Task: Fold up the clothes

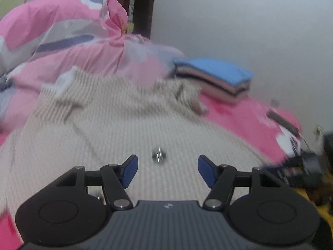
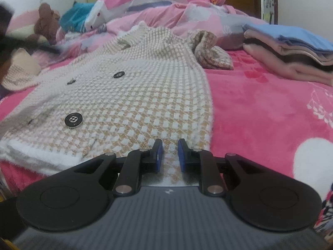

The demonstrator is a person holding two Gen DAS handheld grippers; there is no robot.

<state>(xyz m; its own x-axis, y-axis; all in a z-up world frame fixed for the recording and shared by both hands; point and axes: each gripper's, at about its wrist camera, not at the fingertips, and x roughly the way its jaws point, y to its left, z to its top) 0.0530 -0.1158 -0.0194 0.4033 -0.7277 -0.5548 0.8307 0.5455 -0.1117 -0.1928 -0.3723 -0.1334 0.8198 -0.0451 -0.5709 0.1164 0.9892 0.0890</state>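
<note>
Cream-and-tan knit is being seen across both views: a buttoned cardigan (image 2: 133,95) is lying face up on the pink blanket (image 2: 260,108) of a bed, collar toward the far side, hem toward the cameras.

At the far left of the right wrist view, a brown teddy bear (image 2: 46,21) is being left among the pillows, with one sleeve of the cardigan (image 2: 19,73) lying bunched out to that side. A dark blur is crossing that edge; what it is cannot be told.

Over the middle of the garment the left gripper (image 1: 167,171) is being held with its blue pads well apart and nothing between them; only knit and a dark button (image 1: 158,156) are showing beyond. The blur there suggests it is being carried across the cardigan, probably toward a fresh hold for the next fold.

Nearer the right-hand edge of the hem, the right gripper (image 2: 170,156) is being kept nearly closed, with a strip of the knit pinched between its pads. That grip is likely being kept so the hem is anchored or ready to be lifted.

Behind, a pink patterned duvet (image 2: 166,2) is being left heaped. At the right, a stack of folded clothes (image 2: 291,48), blue on top, is being kept clear of the working area, presumably where the cardigan will be added.
</note>
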